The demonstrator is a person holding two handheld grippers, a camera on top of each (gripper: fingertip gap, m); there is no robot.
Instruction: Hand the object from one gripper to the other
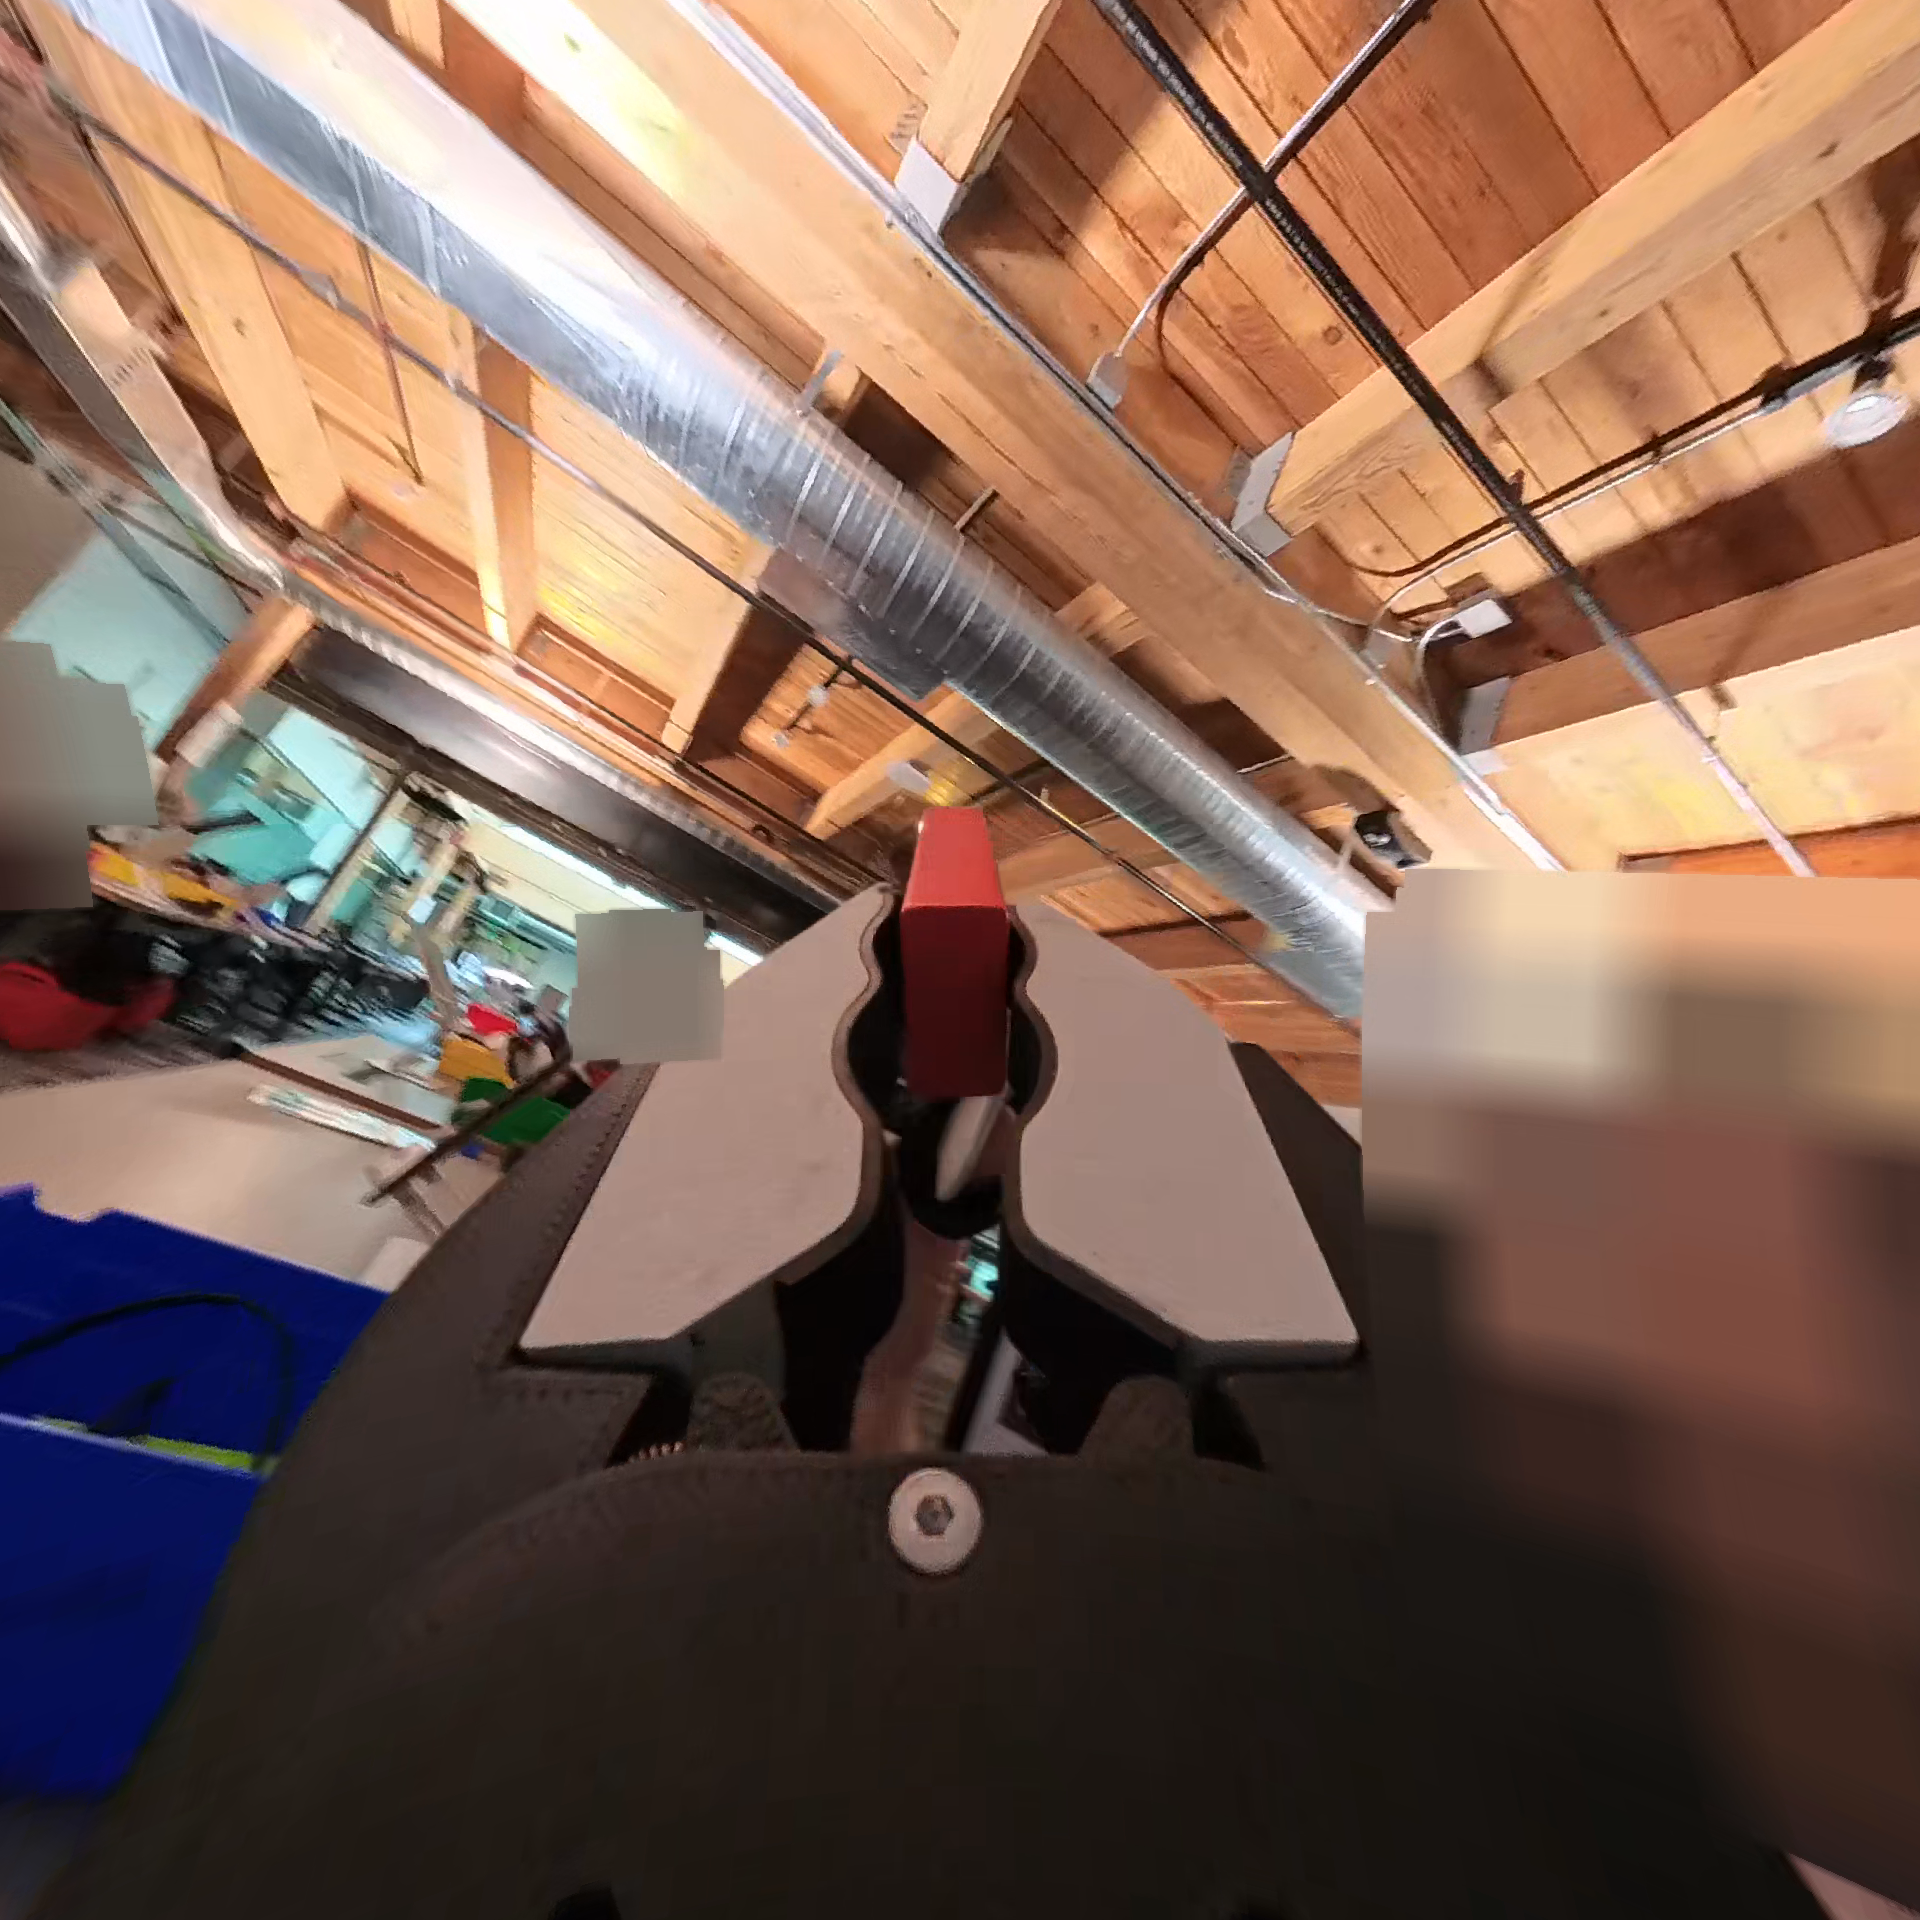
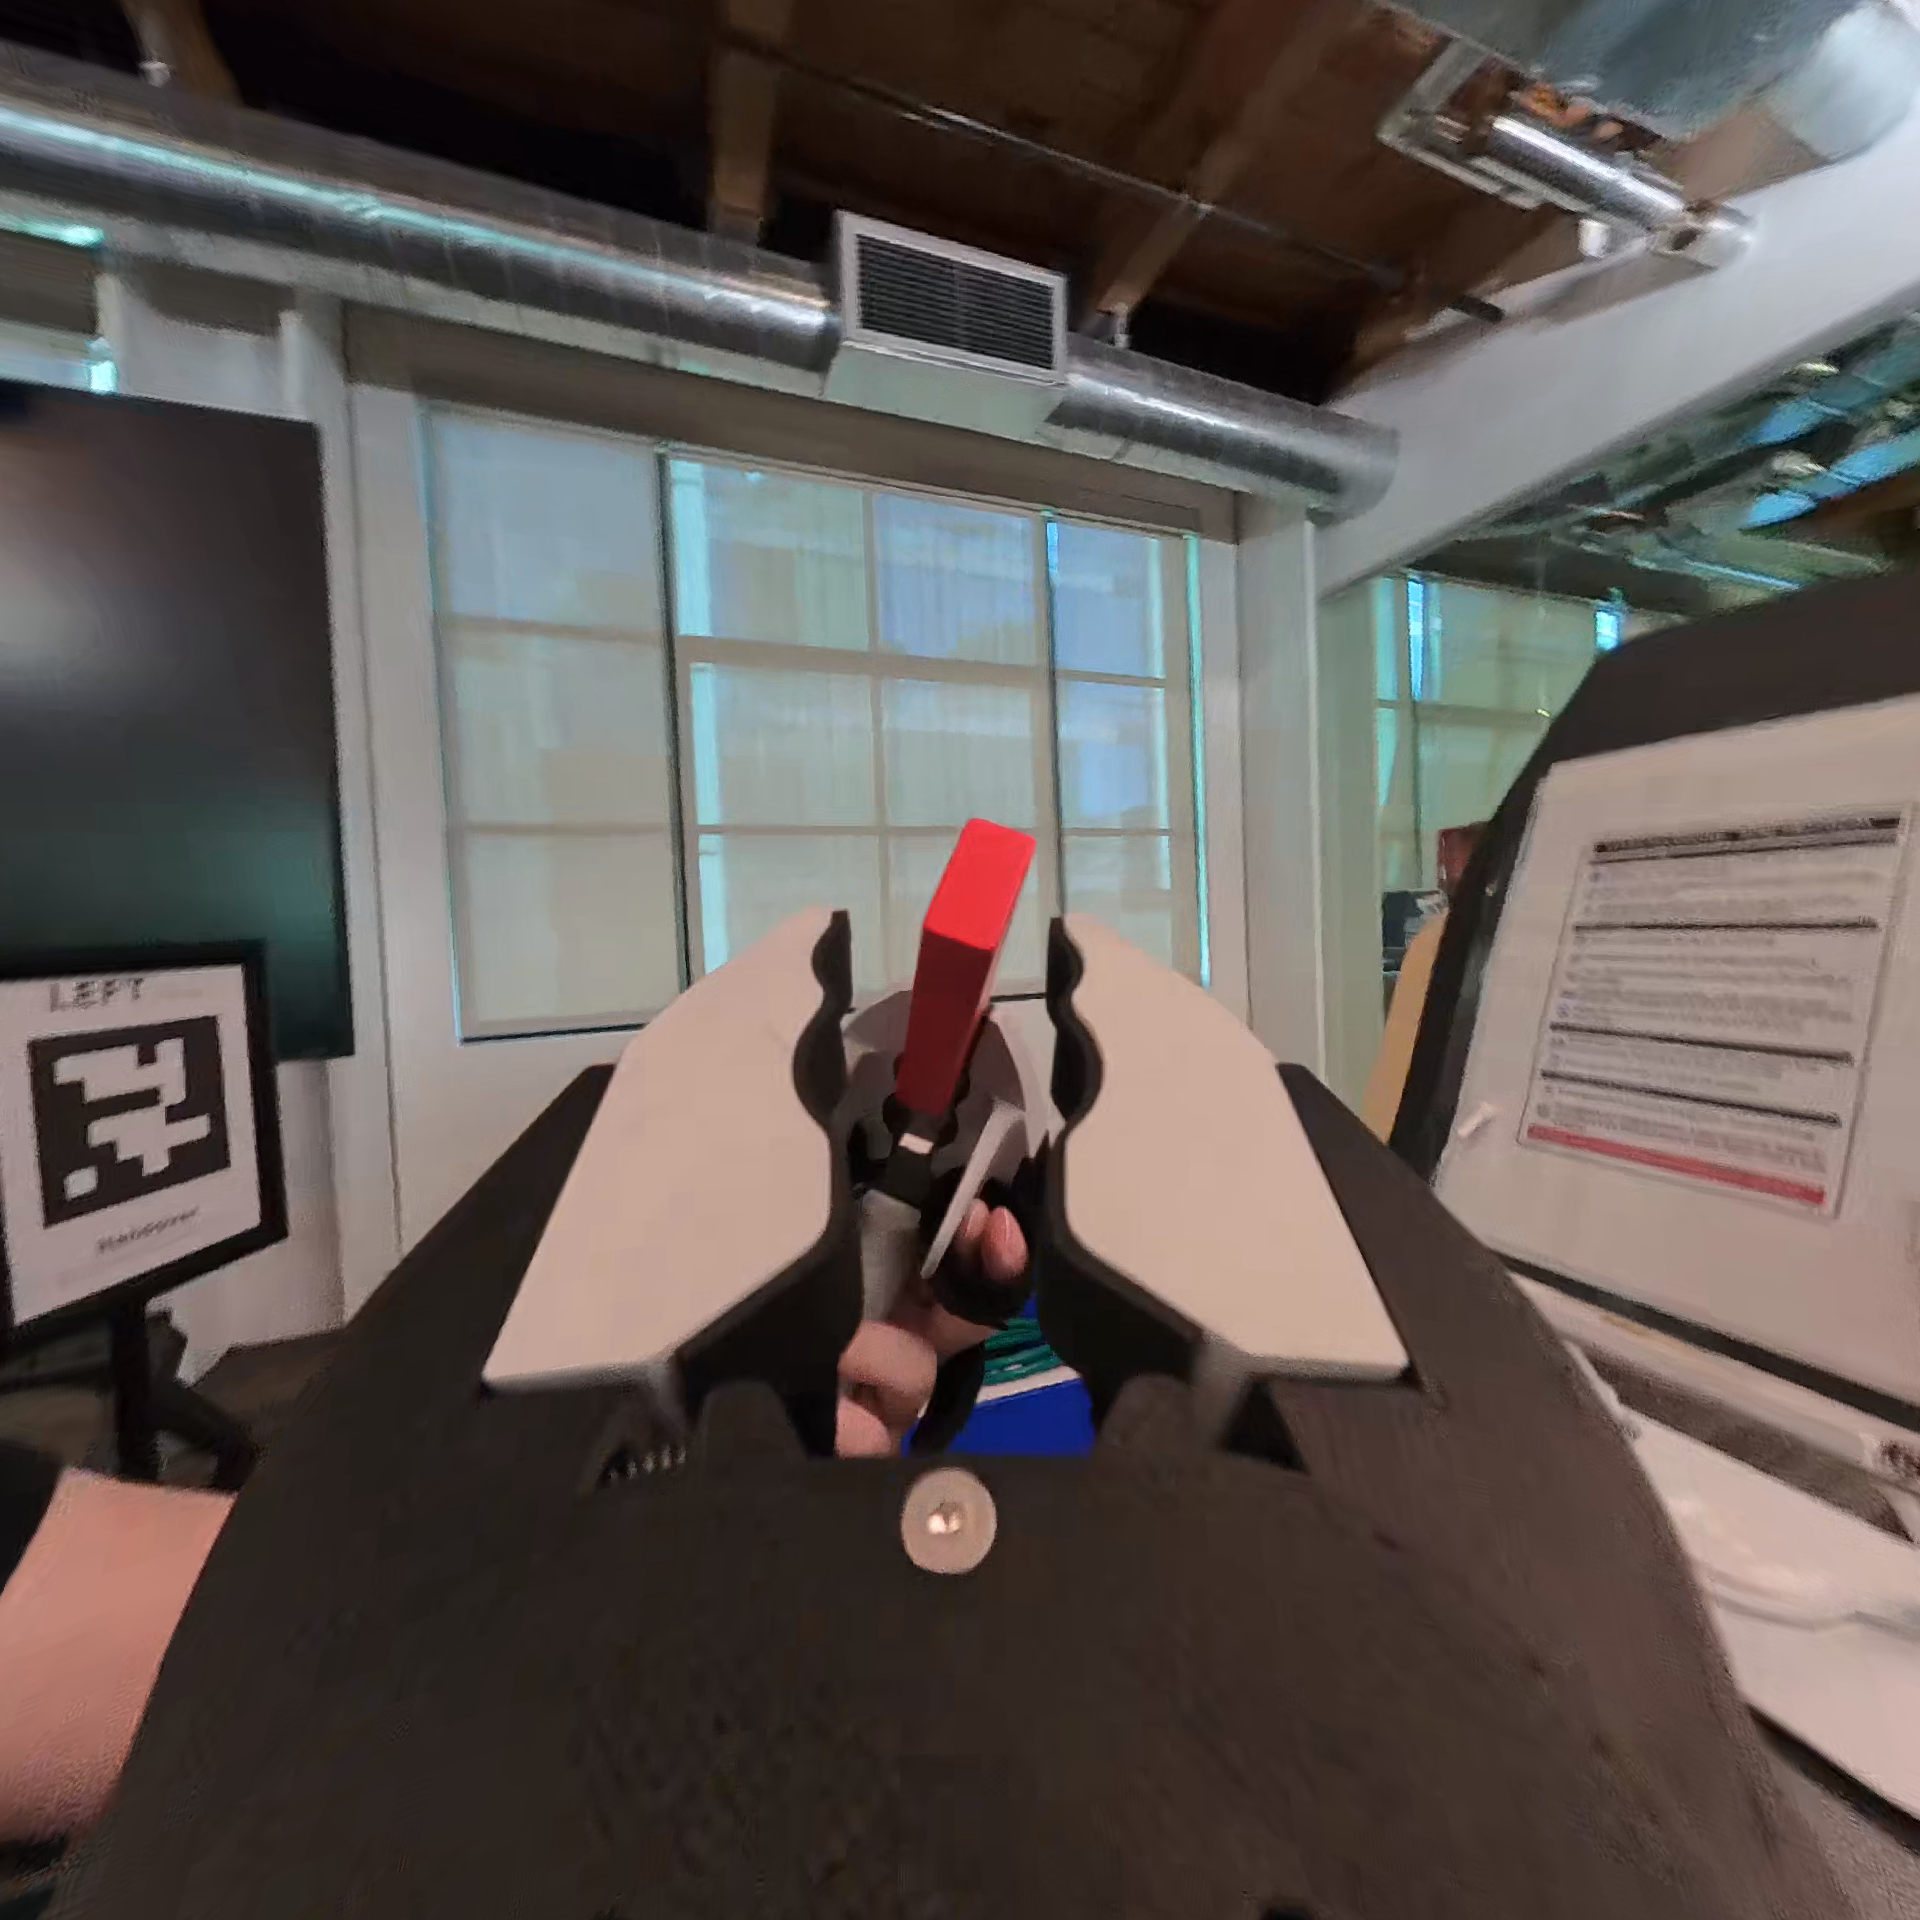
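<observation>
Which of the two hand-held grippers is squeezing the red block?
The left hand-held gripper: its fingers press both sides of the red block. The right hand-held gripper is open, with gaps either side of the block.

L claw (image 1: 951, 977) clamped (R claw (image 2: 948, 997) agape)

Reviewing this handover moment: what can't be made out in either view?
- Left wrist view: the lower end of the red block is hidden between the left tongs. A mosaic patch covers the right side.
- Right wrist view: the open right tongs and a hand hide most of the left tongs' grip on the block.
- Right wrist view: the sheet at the right is motion-blurred.
- Both views: the tongs' dark bodies hide whatever lies below.
</observation>
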